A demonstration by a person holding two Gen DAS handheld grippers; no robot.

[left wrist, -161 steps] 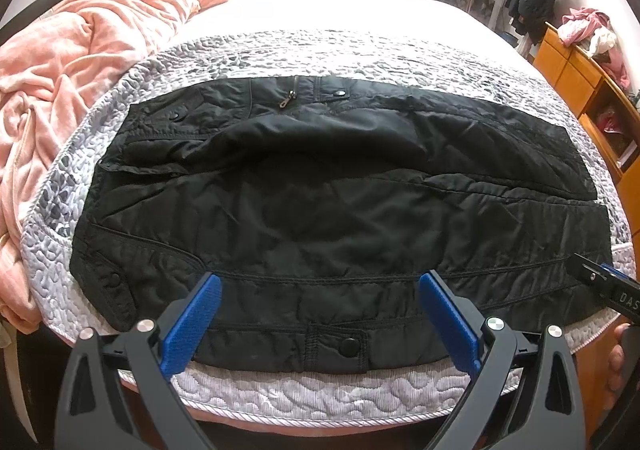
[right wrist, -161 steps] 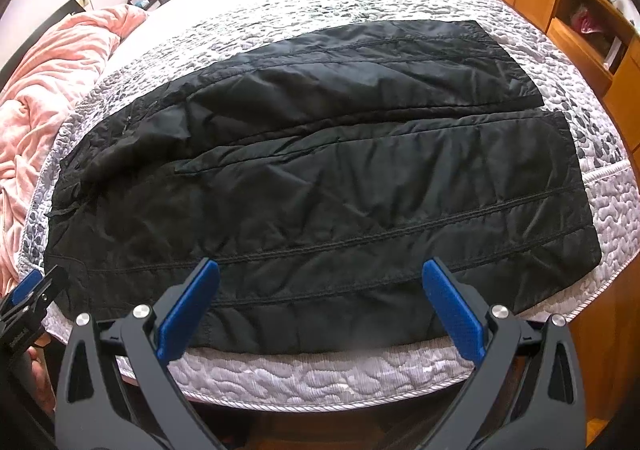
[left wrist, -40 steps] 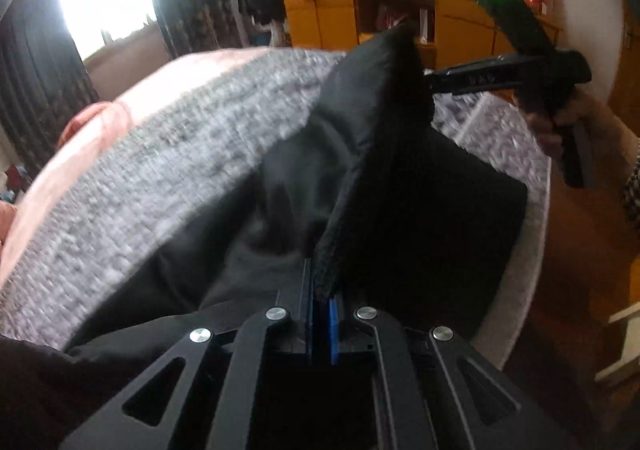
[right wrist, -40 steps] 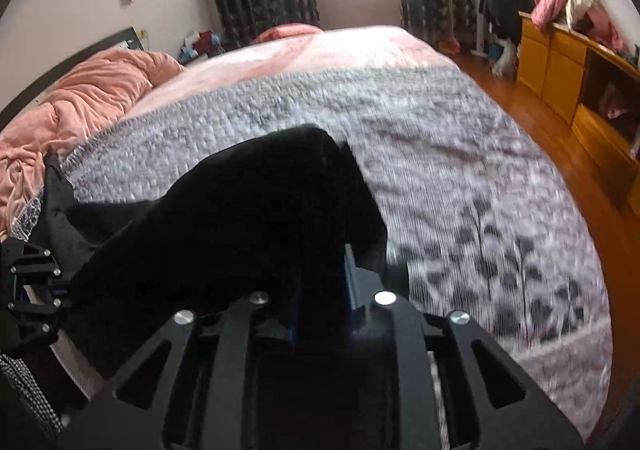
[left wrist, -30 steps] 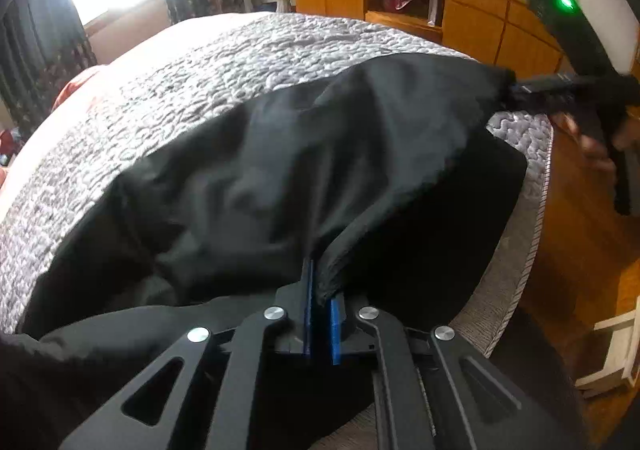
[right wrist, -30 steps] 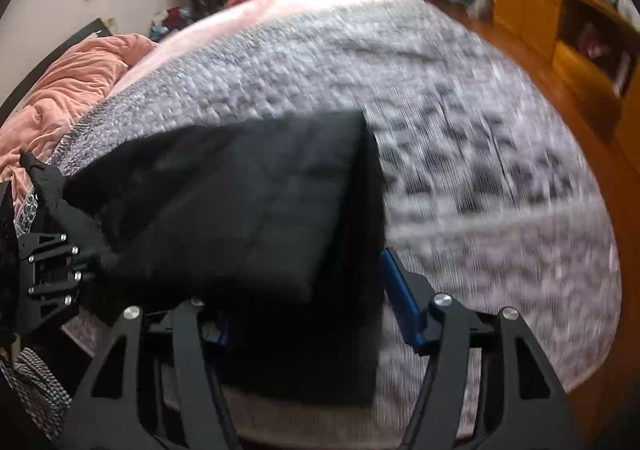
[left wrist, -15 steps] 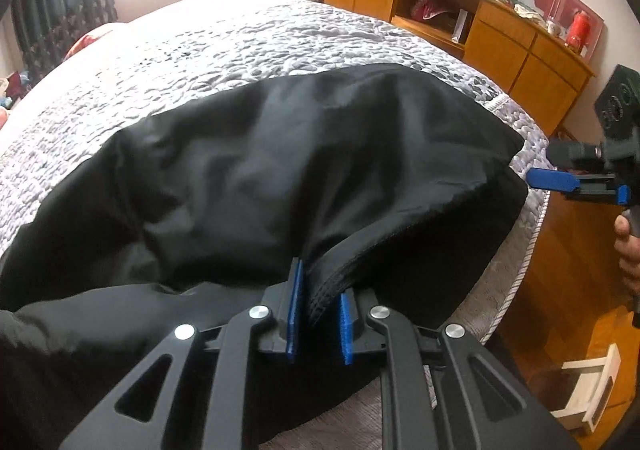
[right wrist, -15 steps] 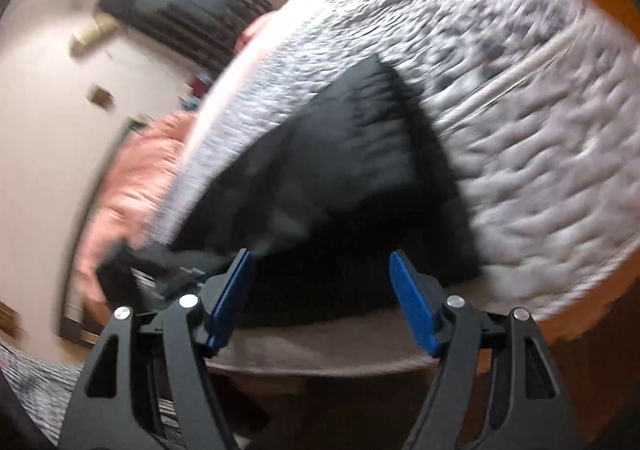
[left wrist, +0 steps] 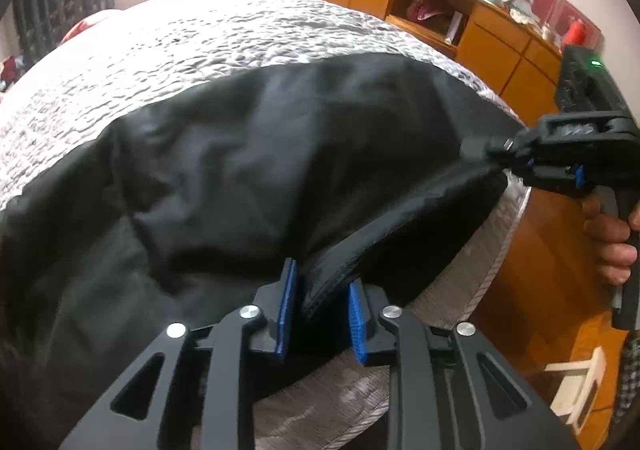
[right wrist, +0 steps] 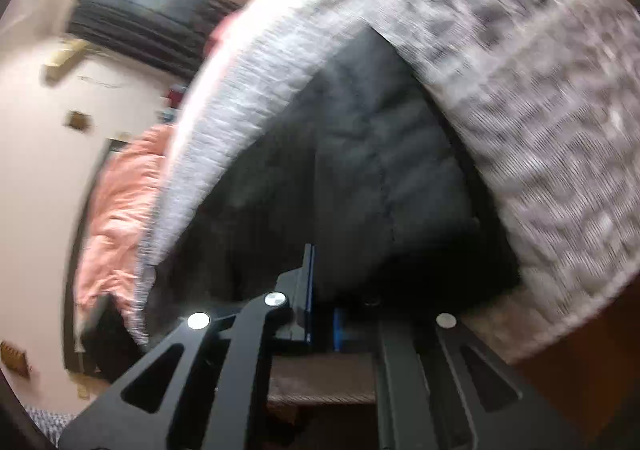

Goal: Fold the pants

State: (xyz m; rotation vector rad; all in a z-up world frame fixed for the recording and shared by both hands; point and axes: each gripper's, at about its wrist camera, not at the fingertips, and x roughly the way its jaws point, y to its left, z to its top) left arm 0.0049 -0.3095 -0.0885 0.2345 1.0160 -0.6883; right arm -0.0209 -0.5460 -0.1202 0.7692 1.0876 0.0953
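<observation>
Left wrist view.
- Shows the black pants doubled over on the quilt, lying along the near edge of the bed and reaching toward its right corner.
- Shows the left claw with its blue pads standing apart, wider than half a second ago, when only a narrow slit separated them.
- Leaves the thick folded edge of the pants loose in that gap, close against the left pad and clear of the right one.
- Reads as a release: fold laid down, left side being let go.
- Shows the right claw at the bed's right edge, pinched onto the corner of the upper layer, with the hand around its grip.
- Differs from half a second ago, when that claw hung wide apart and off the cloth.
- Suggests a tug to draw the top layer flat and square it over the lower one.

Right wrist view.
- Blurs heavily, consistent with fast motion.
- Shows the right claw drawn almost together, with dark cloth of the pants meeting the pads.
- Hides the exact bite behind blur.
- Shows a pink blanket at the bed's far left side, well apart from the pants.
</observation>
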